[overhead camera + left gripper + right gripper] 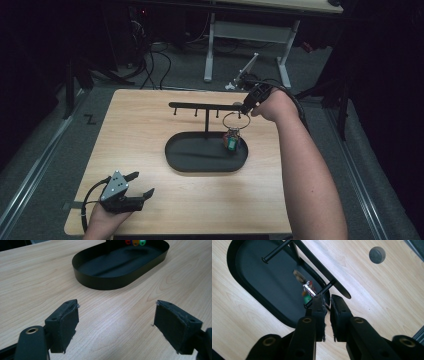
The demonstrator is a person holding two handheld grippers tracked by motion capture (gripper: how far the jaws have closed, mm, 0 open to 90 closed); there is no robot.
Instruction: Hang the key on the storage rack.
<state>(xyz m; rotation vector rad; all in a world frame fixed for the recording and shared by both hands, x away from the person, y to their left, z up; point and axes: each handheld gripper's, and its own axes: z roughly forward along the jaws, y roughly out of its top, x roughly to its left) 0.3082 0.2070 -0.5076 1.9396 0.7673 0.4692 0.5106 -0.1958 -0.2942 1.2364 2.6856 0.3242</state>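
Hanging key ring (236, 120) on rack (207, 106) peg at frame centre, right hand-held gripper (246, 108) nearly together, not clamping it, left hand-held gripper (141, 184) idling apart, withdrawal remaining.

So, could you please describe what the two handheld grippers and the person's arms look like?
Both grippers are black. The left gripper carries a grey three-cornered plate on top, with a black cable looping from its back. Its fingers are blocky with dark, frayed-edged pads and brass-coloured rivets. The right gripper has the same padded fingers, and a black cable curves behind it. Both forearms are bare, with no sleeves in sight.
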